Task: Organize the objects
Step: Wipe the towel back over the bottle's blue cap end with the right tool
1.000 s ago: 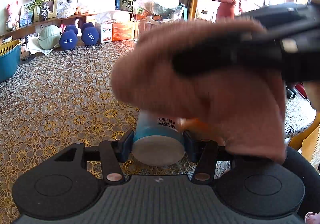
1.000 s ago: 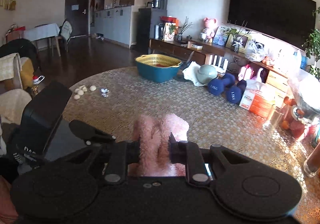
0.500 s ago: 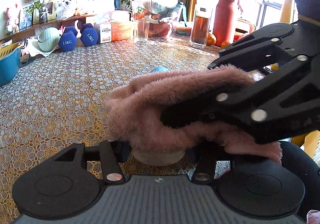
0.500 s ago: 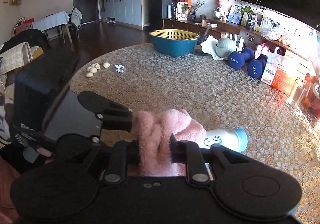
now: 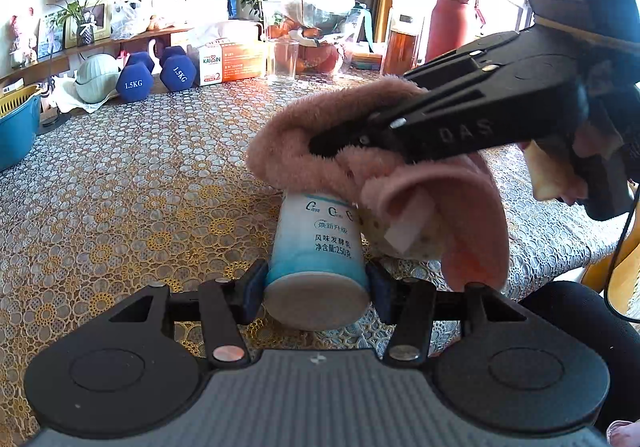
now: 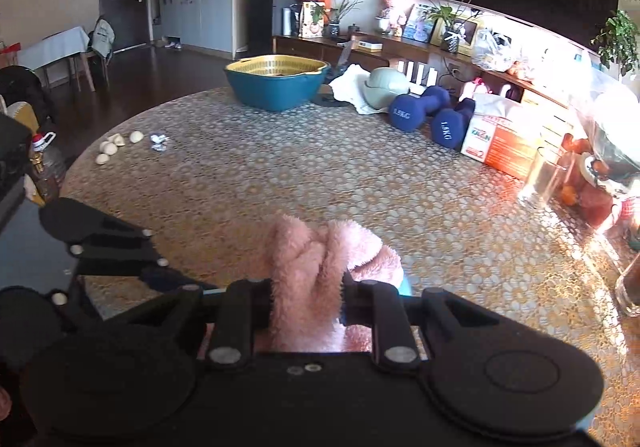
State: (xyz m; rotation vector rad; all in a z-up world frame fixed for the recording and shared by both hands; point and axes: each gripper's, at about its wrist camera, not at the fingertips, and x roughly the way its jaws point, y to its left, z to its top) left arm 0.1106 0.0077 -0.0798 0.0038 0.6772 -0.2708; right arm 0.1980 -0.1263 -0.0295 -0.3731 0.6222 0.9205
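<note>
**Two grippers, two held objects above the patterned table**

Both grippers are loaded. The left gripper (image 5: 316, 289) pinches a white-and-blue bottle (image 5: 318, 247) near its flat base, one blue pad on either side; the bottle points forward and away from the camera, raised above the lace-patterned tablecloth (image 5: 132, 183). The right gripper (image 6: 306, 301) clamps a bunched pink fleece cloth (image 6: 316, 267), which bulges out ahead of the fingers. In the left wrist view the right gripper (image 5: 332, 145) reaches in from the right, with the cloth (image 5: 360, 163) draped over the bottle's far end and touching it, a loose fold hanging just beside the bottle's right flank. The step in hand appears to be bringing cloth and bottle together, perhaps wiping or covering the bottle; which one cannot be told. The next move probably calls for a steady hold on the bottle while the cloth is worked along it. A blue basin with a yellow strainer (image 6: 276, 85) stands well apart at the far table edge.
</note>
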